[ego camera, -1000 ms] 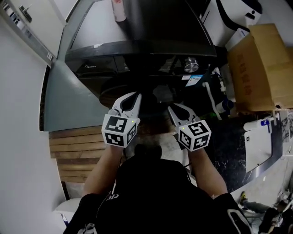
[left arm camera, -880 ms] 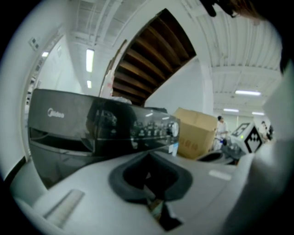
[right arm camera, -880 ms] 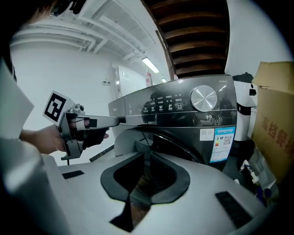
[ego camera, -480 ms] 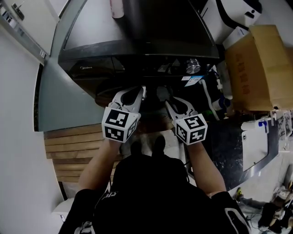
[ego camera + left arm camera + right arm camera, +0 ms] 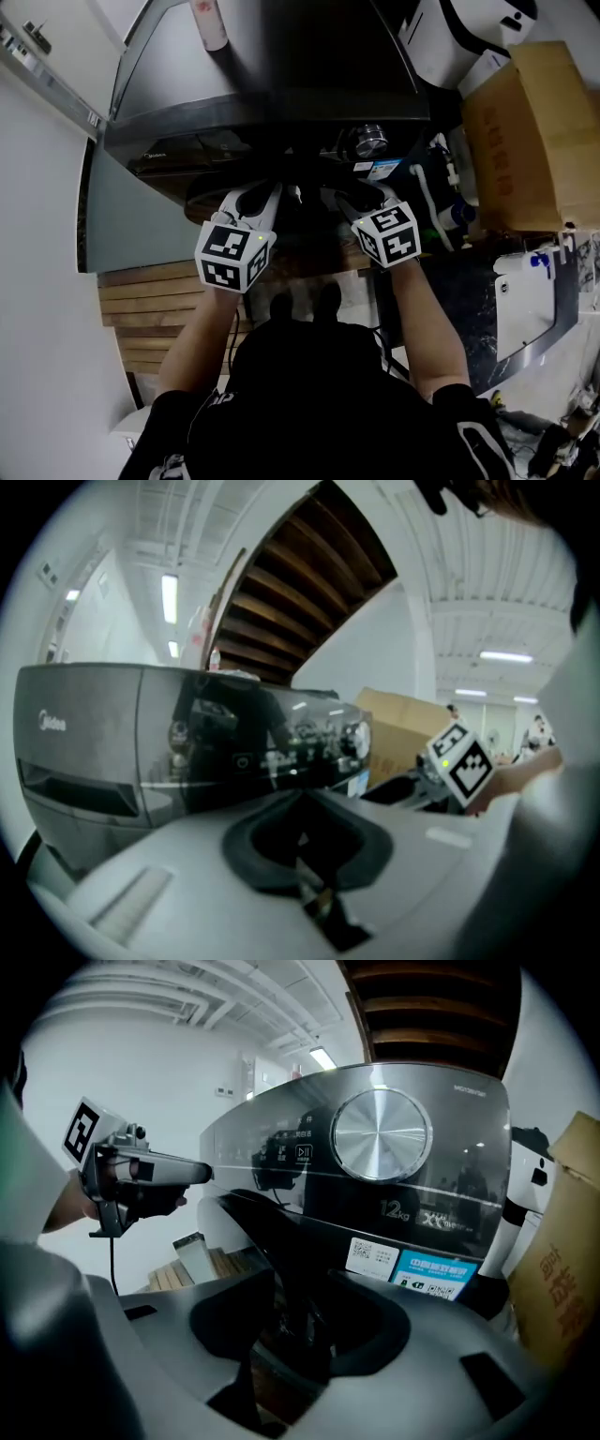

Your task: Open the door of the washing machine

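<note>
Two tongs are pointing at the front of the washing machine [image 5: 281, 66]. Wooden slats [image 5: 150, 300] are lying far left. Next, the left tongs [image 5: 255, 194] [image 5: 302, 803] are hanging closed and empty; the right tongs [image 5: 361, 199] [image 5: 300, 1326] are gripping the dark rim of the door [image 5: 255, 1221]. A cardboard box [image 5: 534, 131] is crowding the right.

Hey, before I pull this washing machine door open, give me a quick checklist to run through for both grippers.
1. Right hand-held gripper on the door: ok, the door's dark edge runs between its jaws.
2. Left hand-held gripper empty: ok, jaws together on nothing.
3. Left hand-held gripper out of the door's swing: probably not ok, it hangs close before the door front.
4. Latch released: cannot tell.
5. Cardboard box out of the way: ok, it stands off to the right of the washing machine.
</note>
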`<action>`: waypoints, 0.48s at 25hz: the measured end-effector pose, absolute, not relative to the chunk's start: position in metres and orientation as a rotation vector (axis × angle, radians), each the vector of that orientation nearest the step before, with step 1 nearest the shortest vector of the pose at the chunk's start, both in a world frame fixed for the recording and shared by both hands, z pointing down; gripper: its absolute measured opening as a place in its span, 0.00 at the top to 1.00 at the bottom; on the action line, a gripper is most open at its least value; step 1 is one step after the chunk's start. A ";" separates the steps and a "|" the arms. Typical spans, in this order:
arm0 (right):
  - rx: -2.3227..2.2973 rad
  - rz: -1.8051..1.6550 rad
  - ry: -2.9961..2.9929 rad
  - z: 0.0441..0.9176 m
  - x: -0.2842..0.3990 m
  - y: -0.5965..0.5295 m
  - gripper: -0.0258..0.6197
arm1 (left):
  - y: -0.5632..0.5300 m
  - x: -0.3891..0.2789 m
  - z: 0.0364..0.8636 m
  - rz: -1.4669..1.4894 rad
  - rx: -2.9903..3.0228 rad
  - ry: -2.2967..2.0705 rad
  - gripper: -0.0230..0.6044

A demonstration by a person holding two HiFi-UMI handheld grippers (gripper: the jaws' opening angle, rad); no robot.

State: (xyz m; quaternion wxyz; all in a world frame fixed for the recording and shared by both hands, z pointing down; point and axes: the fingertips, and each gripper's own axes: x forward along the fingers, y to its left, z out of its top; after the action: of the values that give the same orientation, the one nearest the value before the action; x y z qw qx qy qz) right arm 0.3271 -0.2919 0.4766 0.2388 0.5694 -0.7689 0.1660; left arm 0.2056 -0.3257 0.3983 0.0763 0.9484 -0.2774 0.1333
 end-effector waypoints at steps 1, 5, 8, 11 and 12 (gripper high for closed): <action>1.533 0.433 -2.096 0.479 0.328 -0.293 0.70 | -0.325 0.207 0.399 0.404 2.841 -0.837 0.95; 1.442 0.407 -2.075 0.493 0.330 -0.297 0.70 | -0.326 0.207 0.400 0.402 2.824 -0.866 0.95; 1.393 0.393 -2.051 0.502 0.332 -0.301 0.70 | -0.327 0.204 0.400 0.391 2.811 -0.892 0.95; 1.333 0.329 -2.011 0.509 0.332 -0.302 0.70 | -0.328 0.198 0.401 0.384 2.794 -0.918 0.95; 1.311 0.316 -2.003 0.513 0.331 -0.302 0.70 | -0.328 0.196 0.401 0.381 2.788 -0.928 0.95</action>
State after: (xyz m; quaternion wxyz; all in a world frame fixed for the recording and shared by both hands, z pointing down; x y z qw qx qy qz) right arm 0.3311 -0.3018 0.5125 0.3554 0.5074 -0.7754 0.1223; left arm 0.1958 -0.3283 0.4014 0.0894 0.9372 -0.3119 0.1281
